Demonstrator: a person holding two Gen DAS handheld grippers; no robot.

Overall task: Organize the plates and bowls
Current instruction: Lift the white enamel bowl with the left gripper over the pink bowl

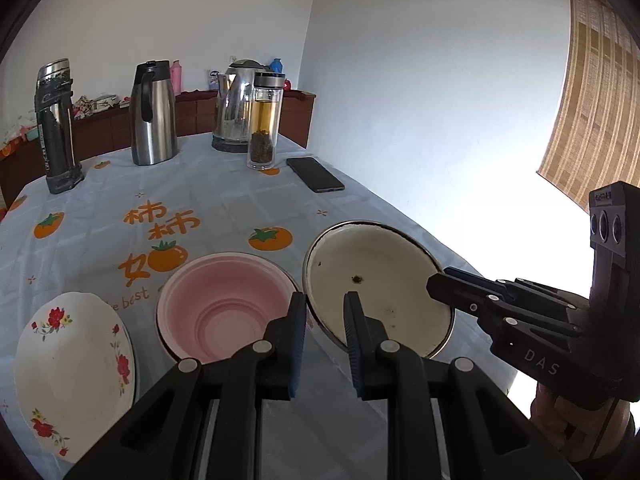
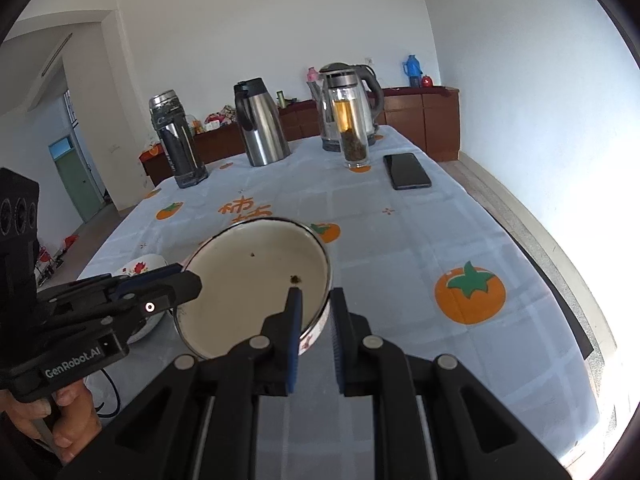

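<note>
- The table [image 1: 224, 208], under a pale cloth printed with orange fruit, is seen filling the middle of both views; three dishes are lined along its near edge at the bottom of the left view.
- The cream bowl [image 1: 380, 280] is seen at lower centre-right of the left view, with a dark rim and a few specks inside. In the right view it appears tilted, and whether it is lifted off the cloth cannot be told.
- The pink bowl [image 1: 224, 304] is set just left of the cream bowl, rims near or touching, upright on the cloth.
- The floral plate [image 1: 72, 364] is seen at lower left, apart from the pink bowl.
- The right tongs [image 2: 314, 312] are placed astride the cream bowl's near wall in the right view, one finger inside and one outside; a narrow gap is visible, so a firm clamp cannot be told.
- The left tongs [image 1: 326, 312] are held apart and empty, pointed at the seam between the pink and cream bowls, with one fingertip over the cream bowl's near-left rim.
- The coming move is judged to turn on this: the pink bowl lies directly left of the cream bowl, so a short leftward carry by the right tongs would nest them; the left tongs are nearer the pink bowl for steadying.
</note>
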